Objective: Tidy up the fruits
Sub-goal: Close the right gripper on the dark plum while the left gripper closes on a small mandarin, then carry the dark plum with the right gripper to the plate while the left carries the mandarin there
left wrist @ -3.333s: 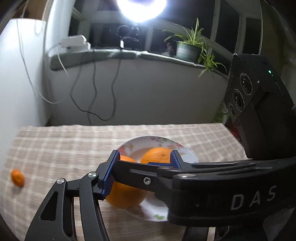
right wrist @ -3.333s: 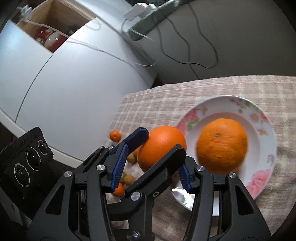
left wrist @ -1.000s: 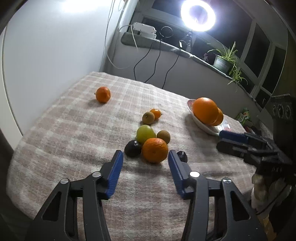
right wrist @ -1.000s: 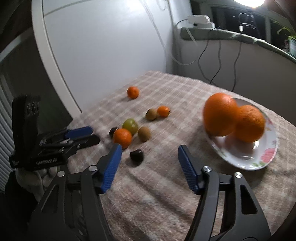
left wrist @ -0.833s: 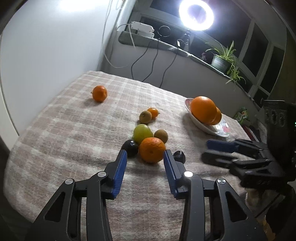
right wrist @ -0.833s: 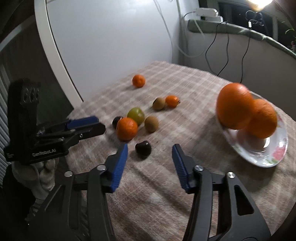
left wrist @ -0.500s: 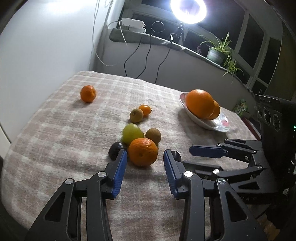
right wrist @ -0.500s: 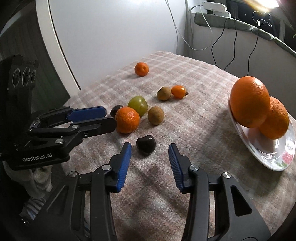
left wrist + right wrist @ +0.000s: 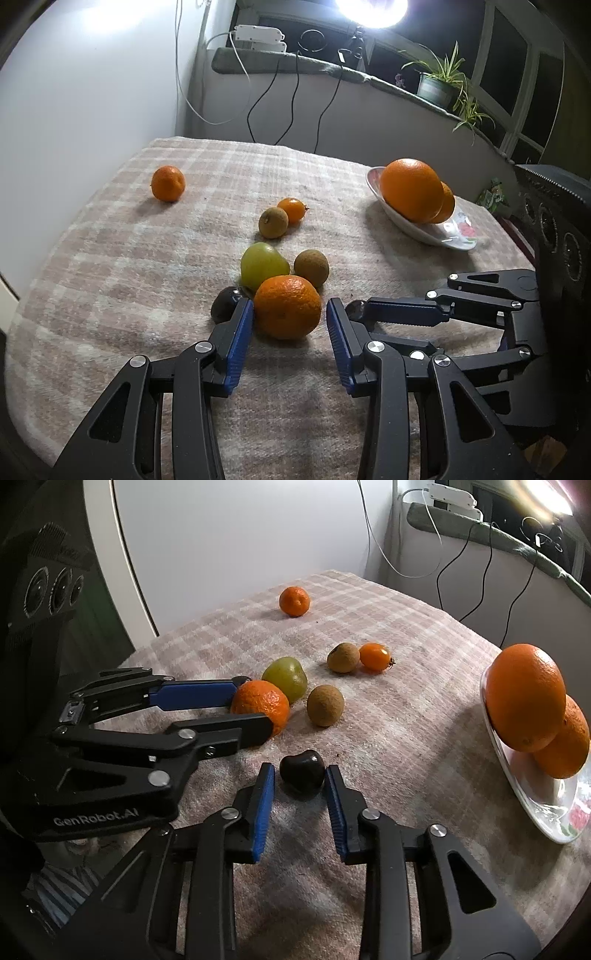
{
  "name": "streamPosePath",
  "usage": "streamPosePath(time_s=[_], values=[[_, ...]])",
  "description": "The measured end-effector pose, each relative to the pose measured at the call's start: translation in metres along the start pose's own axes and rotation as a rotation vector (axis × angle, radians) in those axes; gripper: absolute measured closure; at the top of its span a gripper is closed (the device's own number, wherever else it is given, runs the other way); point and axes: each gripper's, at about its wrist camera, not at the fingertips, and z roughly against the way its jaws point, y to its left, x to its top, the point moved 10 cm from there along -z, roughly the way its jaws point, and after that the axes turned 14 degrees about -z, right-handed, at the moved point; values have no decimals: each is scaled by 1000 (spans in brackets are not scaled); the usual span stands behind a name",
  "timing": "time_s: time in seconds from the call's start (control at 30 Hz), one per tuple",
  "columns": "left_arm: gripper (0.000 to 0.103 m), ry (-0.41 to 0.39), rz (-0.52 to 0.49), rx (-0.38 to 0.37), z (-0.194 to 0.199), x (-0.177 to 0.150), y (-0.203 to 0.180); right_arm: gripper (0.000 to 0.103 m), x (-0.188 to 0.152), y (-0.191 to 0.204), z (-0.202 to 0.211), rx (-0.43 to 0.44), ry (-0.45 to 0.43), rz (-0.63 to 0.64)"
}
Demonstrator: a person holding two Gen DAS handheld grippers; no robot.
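So both tongs have dropped down from the plate area and are now parked right on the loose pile in the middle of the bench point(image 9: 110, 258). The left tongs point(image 9: 290, 325) sit around the mandarin point(image 9: 287, 306), one pad either side; a second ago they were wider and further back, and they've narrowed since, but from the left wrist view there's a sliver of gap on the right pad, so I'd call that bracketing, not gripping yet. The right tongs point(image 9: 300, 786) have squeezed in a lot more: they were spread wide a second ago and now the blue pads sit right up against the small dark fruit point(image 9: 302, 773), which looks pinched or as good as. Meanwhile the floral plate point(image 9: 532, 805) at the right edge already carries two big oranges point(image 9: 524, 698), and those aren't being touched. Still loose on the cloth: the green fruit point(image 9: 263, 265), two brown kiwi-ish ones point(image 9: 311, 267), a little orange tomato-looking thing point(image 9: 292, 209) and a lone tangerine point(image 9: 168, 183) well apart near the far left. My read: two pickups lined up at once, with most of the sorting still ahead.
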Motion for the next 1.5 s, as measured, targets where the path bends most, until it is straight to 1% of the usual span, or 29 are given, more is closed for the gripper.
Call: streamPosePath(time_s=[0.3, 0.47, 0.67, 0.83, 1.07, 1.5], values=[[65, 9, -40, 31, -5, 4, -1, 78, 1, 0, 1, 2, -2, -9], [65, 4, -39, 35, -4, 5, -1, 78, 1, -3, 5, 5, -9, -18], [65, -14, -21, 21, 2, 8, -2, 78, 3, -10, 16, 13, -30, -36], [65, -40, -23, 9, 9, 18, -9, 78, 5, -19, 32, 19, -59, -56], [65, -78, -38, -35, 11, 38, -30, 78, 8, -46, 59, 2, -112, -105], [65, -114, -96, -117, 3, 68, -87, 78, 15, -111, 99, -55, -187, -209]])
